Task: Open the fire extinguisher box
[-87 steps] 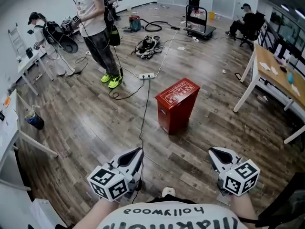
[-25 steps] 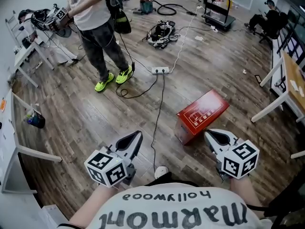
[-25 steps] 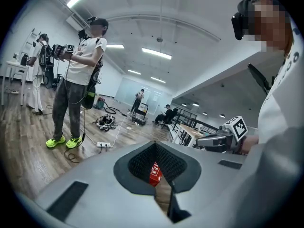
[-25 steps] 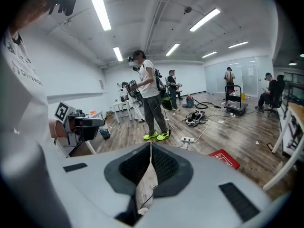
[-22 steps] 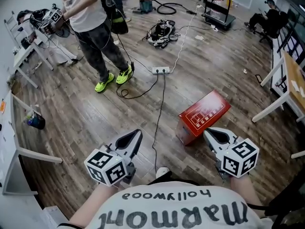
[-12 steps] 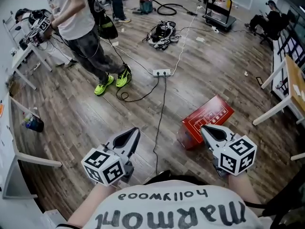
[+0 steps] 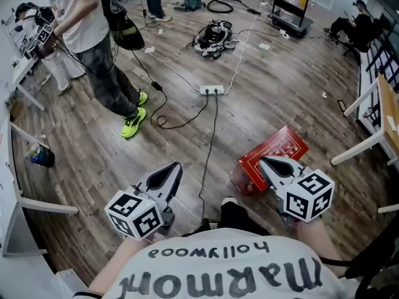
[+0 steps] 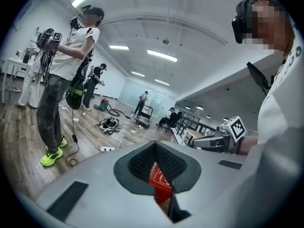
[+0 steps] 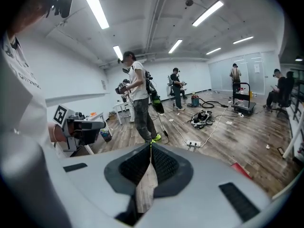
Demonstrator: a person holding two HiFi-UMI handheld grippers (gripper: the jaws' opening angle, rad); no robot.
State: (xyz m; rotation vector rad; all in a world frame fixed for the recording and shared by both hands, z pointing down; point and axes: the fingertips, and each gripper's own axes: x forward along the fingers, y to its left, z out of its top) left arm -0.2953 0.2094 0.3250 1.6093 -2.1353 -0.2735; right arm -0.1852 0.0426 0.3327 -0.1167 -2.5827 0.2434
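Observation:
The red fire extinguisher box [image 7: 282, 152] stands on the wooden floor, seen from above at the right of the head view, its printed top facing up. My right gripper [image 7: 262, 161] is shut and empty, and its tip hangs over the box's near left edge. My left gripper [image 7: 176, 165] is also shut and empty, over bare floor to the left of the box. In the left gripper view the box [image 8: 159, 182] shows red through the gap below the closed tips of that gripper [image 8: 155, 144]. The right gripper view has only a red corner of the box [image 9: 241, 169] beside the shut right gripper [image 9: 151, 146].
A white power strip [image 7: 213, 90] lies beyond the box, its black cable [image 7: 211, 143] running toward me between the grippers. A person in lime shoes [image 7: 134, 123] stands at the left. White table legs [image 7: 360, 147] are at the right, a cable bundle [image 7: 213, 37] farther back.
I have come closer to the box, so my right gripper's tip now hangs over its near edge. The person in lime shoes has stepped left. Both grippers stay shut.

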